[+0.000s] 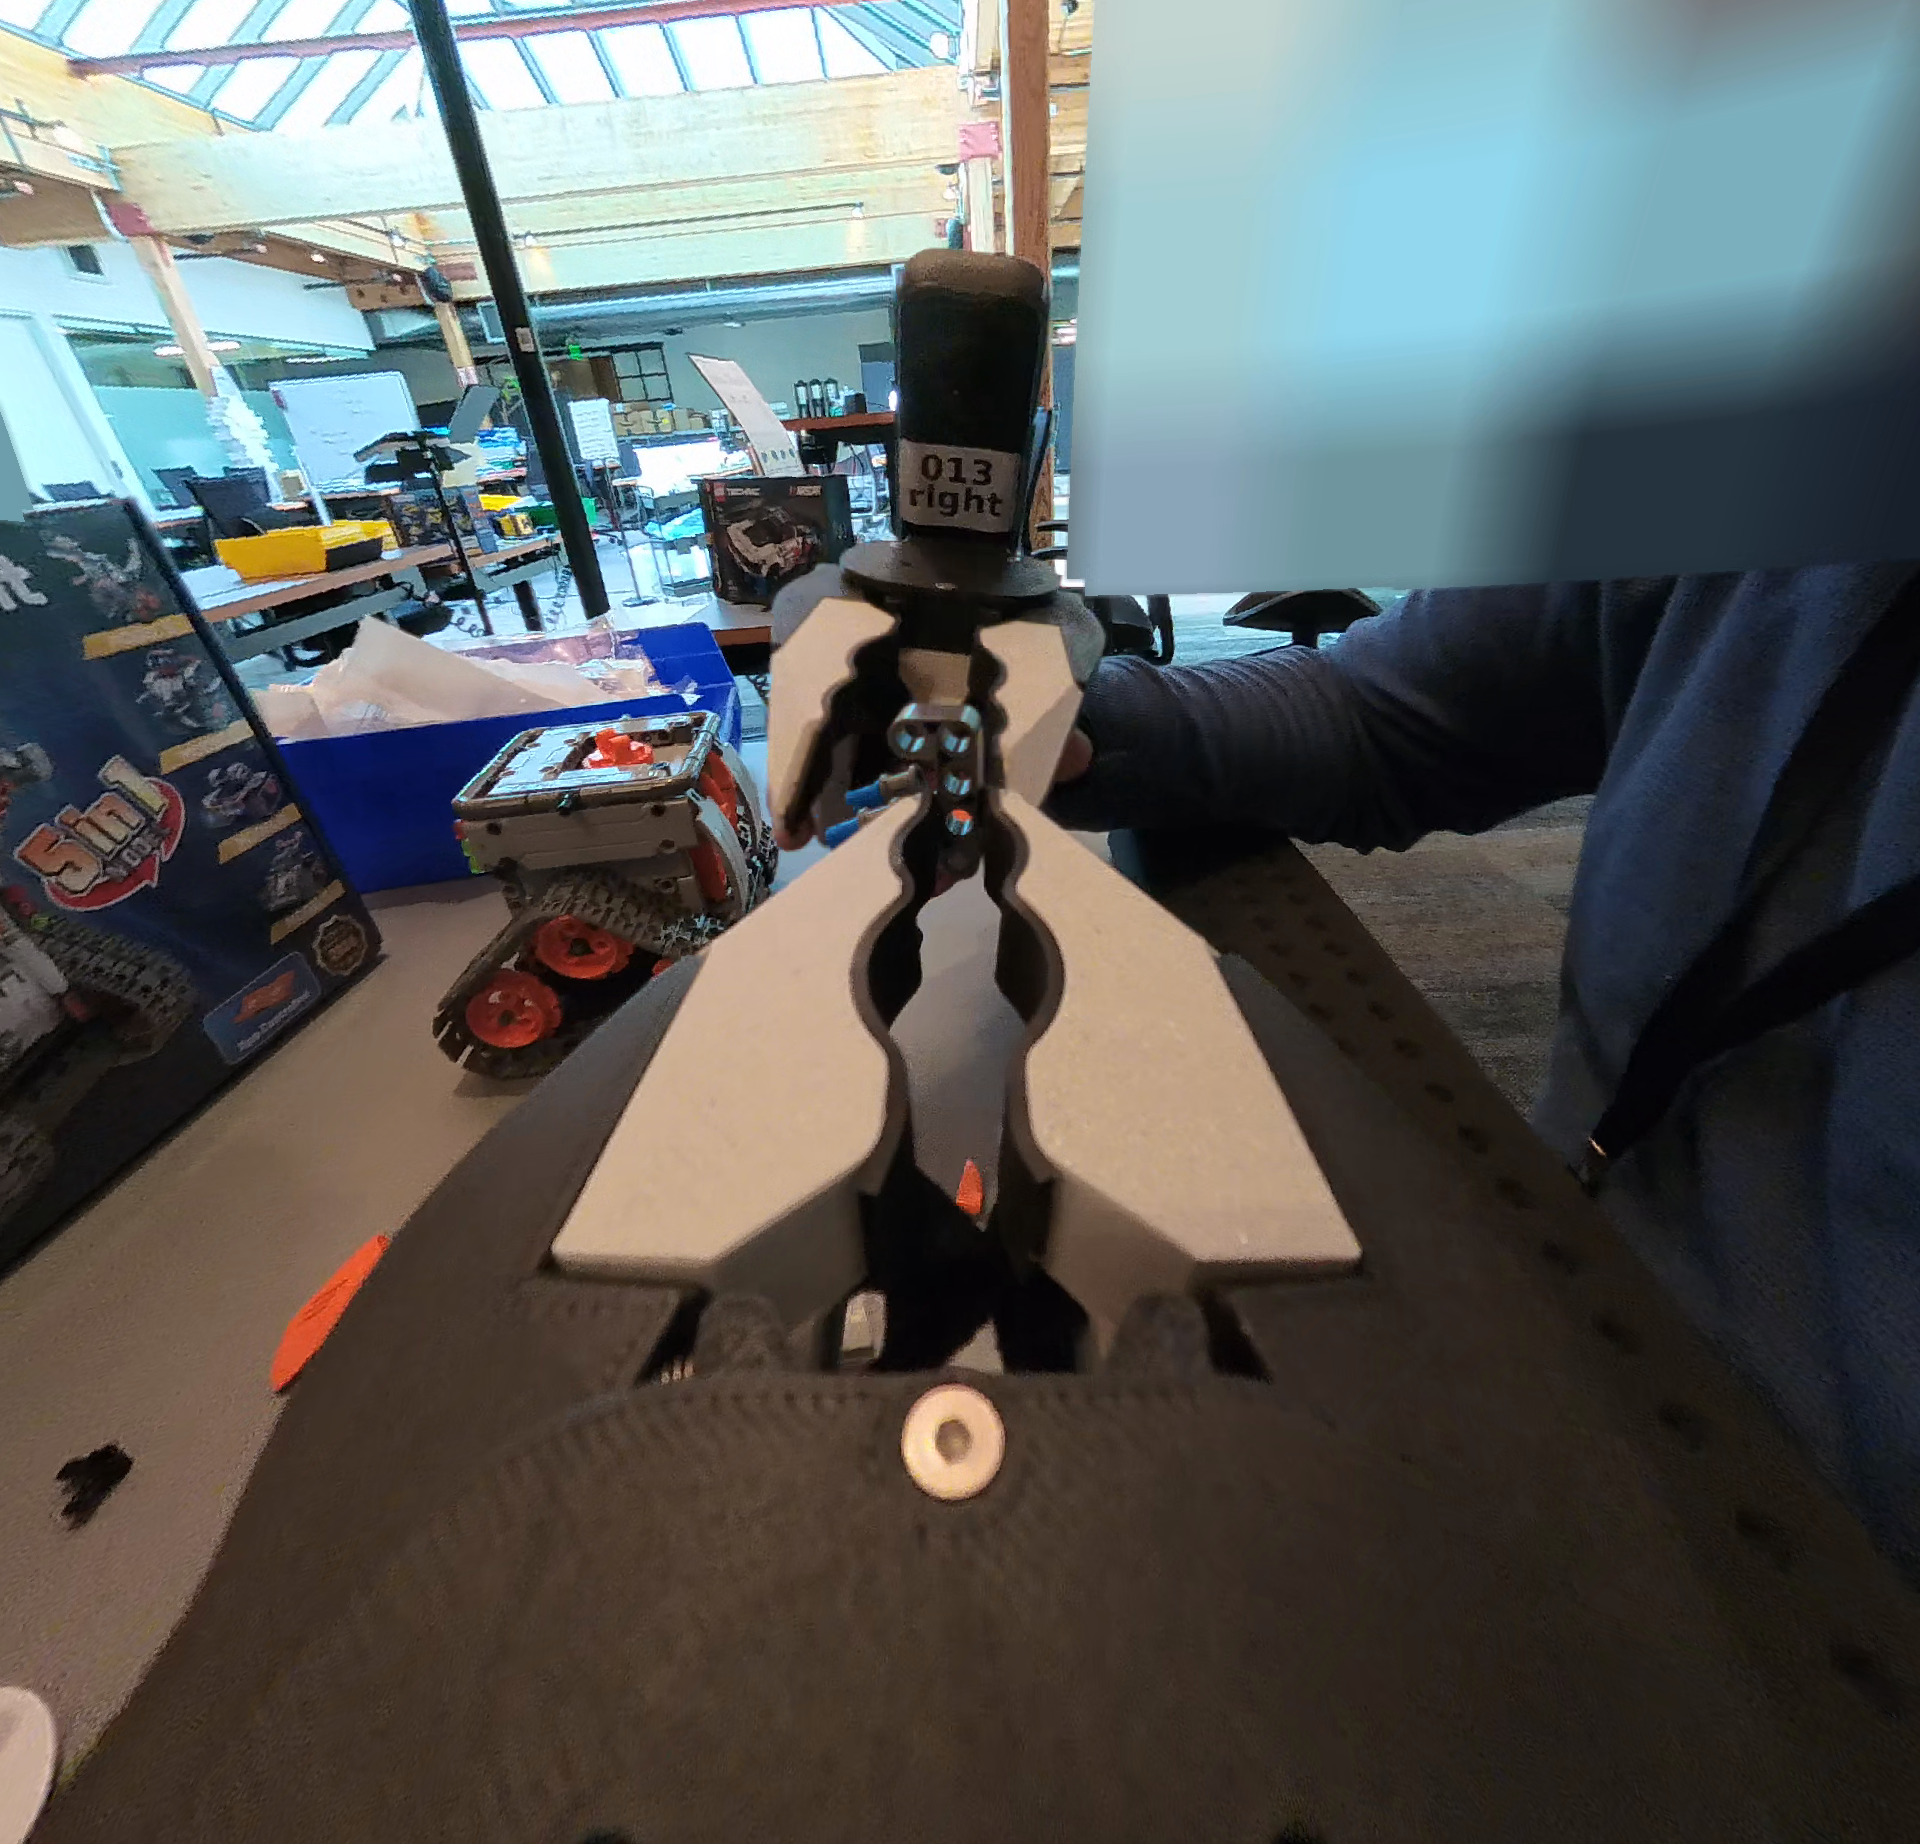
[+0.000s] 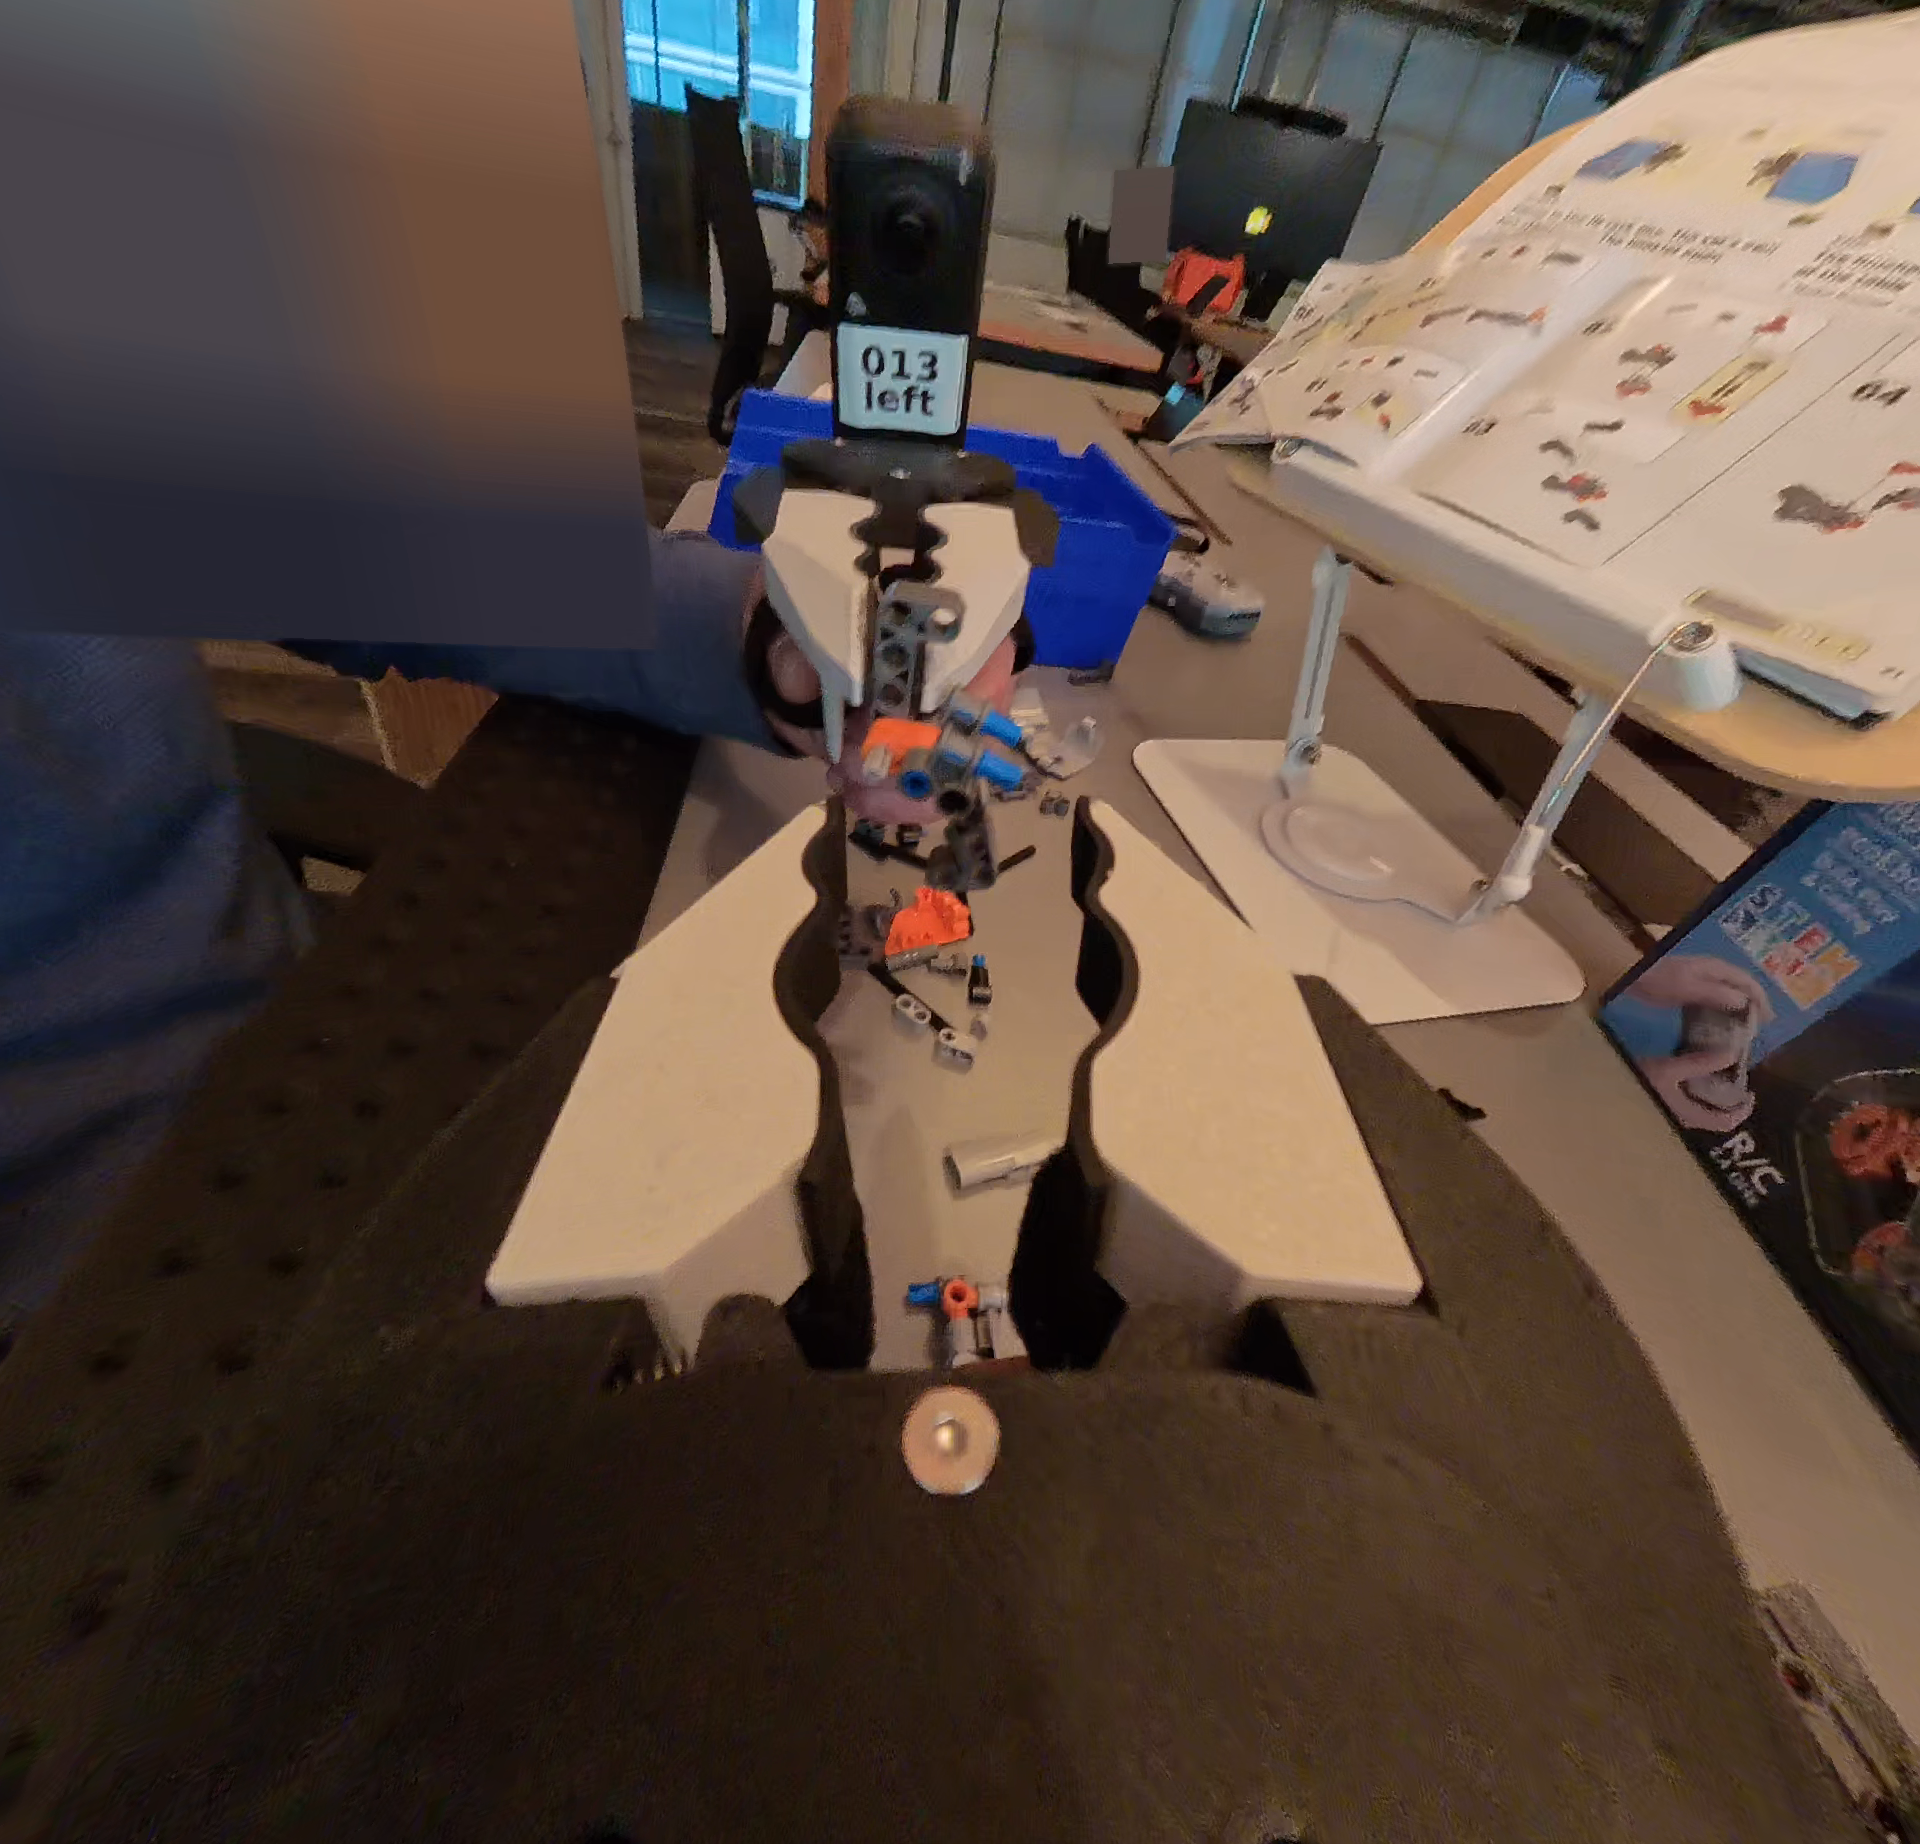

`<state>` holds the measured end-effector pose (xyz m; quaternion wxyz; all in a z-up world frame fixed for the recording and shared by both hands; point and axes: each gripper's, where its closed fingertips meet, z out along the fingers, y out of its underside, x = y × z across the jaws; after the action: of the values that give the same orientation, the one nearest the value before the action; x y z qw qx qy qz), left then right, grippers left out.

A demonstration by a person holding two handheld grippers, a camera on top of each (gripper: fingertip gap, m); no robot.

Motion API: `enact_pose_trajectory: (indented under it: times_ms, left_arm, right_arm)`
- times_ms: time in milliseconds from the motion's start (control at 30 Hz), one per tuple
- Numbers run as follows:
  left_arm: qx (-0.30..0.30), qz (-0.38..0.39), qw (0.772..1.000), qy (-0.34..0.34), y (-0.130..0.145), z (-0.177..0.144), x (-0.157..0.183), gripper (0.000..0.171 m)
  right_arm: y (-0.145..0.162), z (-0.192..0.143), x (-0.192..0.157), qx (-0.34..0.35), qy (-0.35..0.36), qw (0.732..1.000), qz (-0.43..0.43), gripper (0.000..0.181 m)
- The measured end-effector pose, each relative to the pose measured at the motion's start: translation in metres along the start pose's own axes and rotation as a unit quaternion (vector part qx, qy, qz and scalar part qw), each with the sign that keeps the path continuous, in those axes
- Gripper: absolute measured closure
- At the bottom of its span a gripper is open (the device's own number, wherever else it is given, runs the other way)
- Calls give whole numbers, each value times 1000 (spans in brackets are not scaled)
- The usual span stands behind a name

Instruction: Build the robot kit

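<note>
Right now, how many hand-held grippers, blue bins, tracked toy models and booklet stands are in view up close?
Hand-held gripper: 2 (left hand-held gripper shut on a grey holed plastic beam; right hand-held gripper open)
Blue plastic bin: 1
Grey-and-orange tracked brick model: 1
White booklet stand: 1
Total: 5

Black tool [image 1: 951, 838] bodies, pale grey fingers [image 1: 769, 1046], dark blue sleeves [image 1: 1351, 714].

Grey table [image 2: 1226, 963], loose brick pieces [image 2: 930, 973], white stand base [image 2: 1382, 890], tracked brick vehicle [image 1: 592, 859], blue bin [image 1: 416, 786]
</note>
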<state>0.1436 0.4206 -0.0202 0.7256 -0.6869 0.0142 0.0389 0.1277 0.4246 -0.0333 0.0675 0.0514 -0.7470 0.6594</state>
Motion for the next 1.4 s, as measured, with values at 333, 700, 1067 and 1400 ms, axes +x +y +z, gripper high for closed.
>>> enact_pose_trajectory:
  times_ms: [333,700,1067,1400]
  left_arm:
    - [23,-51,998,29,-3,7,5,165]
    - [39,-197,977,65,-2,9,-3,166]
    - [23,-152,987,47,0,11,1,165]
    - [8,-102,993,52,0,11,17,166]
  right_arm:
    - [-6,4,-7,-3,39,994,-107,152]
    - [-7,6,2,-82,169,912,-366,165]
    - [-6,5,-4,-65,159,918,-357,167]
    - [-6,2,-20,-46,96,951,-289,168]
